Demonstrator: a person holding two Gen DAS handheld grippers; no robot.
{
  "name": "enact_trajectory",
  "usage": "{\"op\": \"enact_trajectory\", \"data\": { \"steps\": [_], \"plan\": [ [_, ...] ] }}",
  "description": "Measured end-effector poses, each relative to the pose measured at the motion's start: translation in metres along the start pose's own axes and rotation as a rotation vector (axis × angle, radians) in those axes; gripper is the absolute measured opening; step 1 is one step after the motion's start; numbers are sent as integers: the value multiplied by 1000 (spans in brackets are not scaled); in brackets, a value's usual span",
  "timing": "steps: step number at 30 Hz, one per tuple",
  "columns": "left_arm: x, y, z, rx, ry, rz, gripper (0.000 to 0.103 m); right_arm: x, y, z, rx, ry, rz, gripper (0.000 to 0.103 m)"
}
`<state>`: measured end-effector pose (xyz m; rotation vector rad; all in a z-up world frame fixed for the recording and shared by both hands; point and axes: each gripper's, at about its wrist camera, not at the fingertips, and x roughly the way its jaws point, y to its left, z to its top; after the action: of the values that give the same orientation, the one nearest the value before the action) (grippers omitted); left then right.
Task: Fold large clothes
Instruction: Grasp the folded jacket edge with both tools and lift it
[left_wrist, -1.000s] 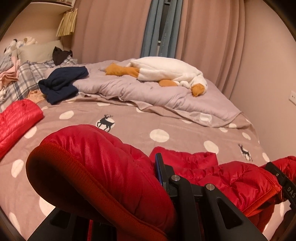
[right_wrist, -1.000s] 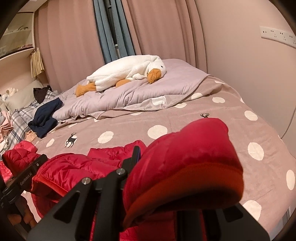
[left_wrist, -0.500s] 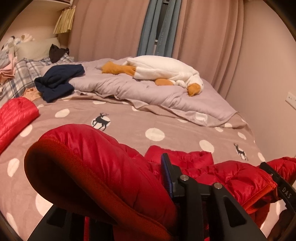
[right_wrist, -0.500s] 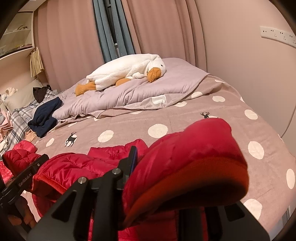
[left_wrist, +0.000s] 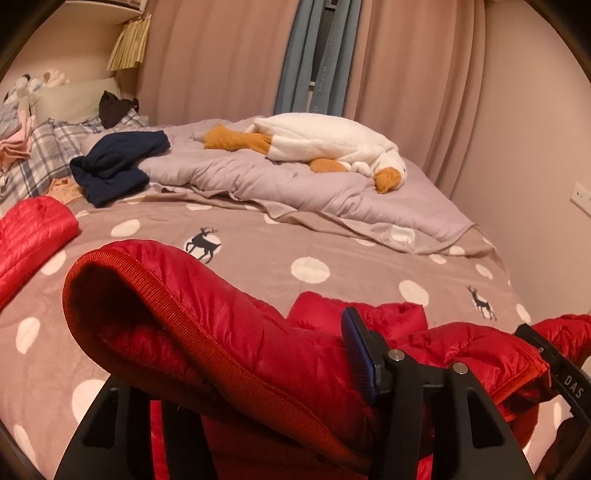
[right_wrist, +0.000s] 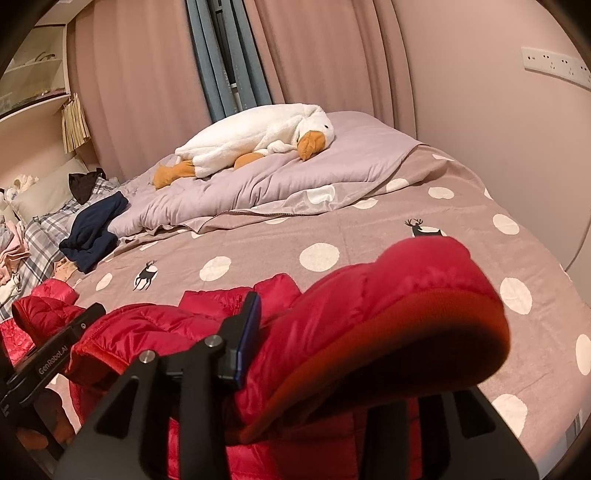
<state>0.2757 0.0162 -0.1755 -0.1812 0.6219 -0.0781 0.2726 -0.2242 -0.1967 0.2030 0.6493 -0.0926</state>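
A red puffer jacket (left_wrist: 221, 325) lies bunched on the dotted bedspread (left_wrist: 258, 254) close in front of me. Its ribbed hem arches over my left gripper (left_wrist: 240, 350) and hides the left finger. The blue-padded right finger (left_wrist: 360, 354) stands beside the fabric as the jaws open. In the right wrist view the same jacket (right_wrist: 406, 280) drapes over my right gripper (right_wrist: 351, 332), whose jaws are also opening with the fabric loose between them. Its blue-padded finger (right_wrist: 247, 343) shows and the other finger is covered. Each gripper shows at the edge of the other's view.
A white plush goose (left_wrist: 325, 144) lies on a lilac duvet (left_wrist: 258, 181) at the back. A navy garment (left_wrist: 114, 166) and plaid pillows (left_wrist: 48, 147) sit back left. More red quilted fabric (left_wrist: 33, 229) lies at left. A wall (right_wrist: 517, 166) borders the bed's right side.
In both views the blue-padded finger has drawn away from the covered finger, so both jaws stand wider. The jacket hem sags looser over them. Neither hand has shifted.
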Motion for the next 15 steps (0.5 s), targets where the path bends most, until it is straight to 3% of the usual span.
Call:
{"op": "enact_trajectory", "data": {
  "steps": [5, 10, 15],
  "plan": [
    [1, -2, 0, 6, 4, 12, 62, 0, -1, 0, 9, 7, 3, 43],
    [-2, -1, 1, -4, -31, 44, 81, 1, -1, 0, 9, 9, 4, 49],
    [-2, 4, 3, -27, -37, 46, 86, 1, -1, 0, 19, 9, -8, 63]
  ]
}}
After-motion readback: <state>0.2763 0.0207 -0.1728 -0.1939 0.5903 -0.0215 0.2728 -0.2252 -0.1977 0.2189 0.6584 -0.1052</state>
